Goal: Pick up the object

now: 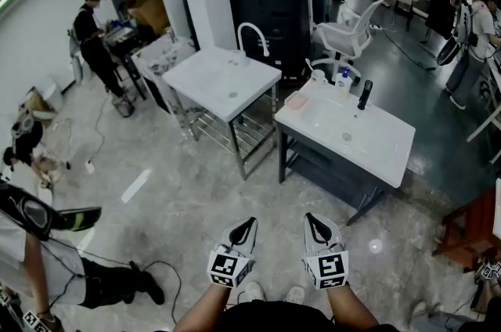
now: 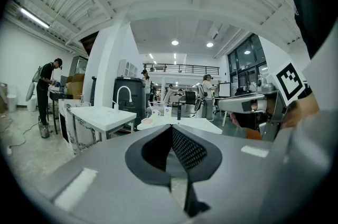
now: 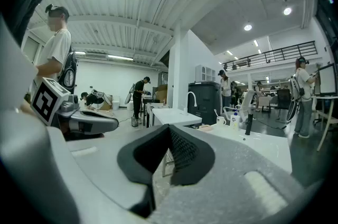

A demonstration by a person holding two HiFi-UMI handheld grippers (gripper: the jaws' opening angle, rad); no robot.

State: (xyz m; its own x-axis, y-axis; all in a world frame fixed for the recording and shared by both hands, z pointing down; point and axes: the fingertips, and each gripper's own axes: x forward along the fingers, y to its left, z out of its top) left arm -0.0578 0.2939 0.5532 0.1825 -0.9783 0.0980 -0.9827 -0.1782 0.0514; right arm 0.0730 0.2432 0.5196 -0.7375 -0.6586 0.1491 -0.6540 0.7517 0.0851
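Head view, our two grey two-jaw grippers side by side, left gripper (image 1: 251, 221) and right gripper (image 1: 308, 217) each pinched fully closed on nothing, two white basin-top tables ahead, left table (image 1: 210, 84) bare of loose items, right table (image 1: 377, 144) bearing one pink dish (image 1: 297, 100), one white bottle (image 1: 343, 81), one black upright cylinder (image 1: 365, 94), well apart from us.

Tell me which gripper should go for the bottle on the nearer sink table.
Right, probably. The right gripper sits nearer the bottle, ahead and rightward; the left gripper is farther across. Both are shut, empty and well short.

A black cabinet (image 1: 270, 5) stands beside a white office chair (image 1: 344, 37); a white faucet (image 1: 251, 25) curves over a white tabletop (image 1: 211, 80)
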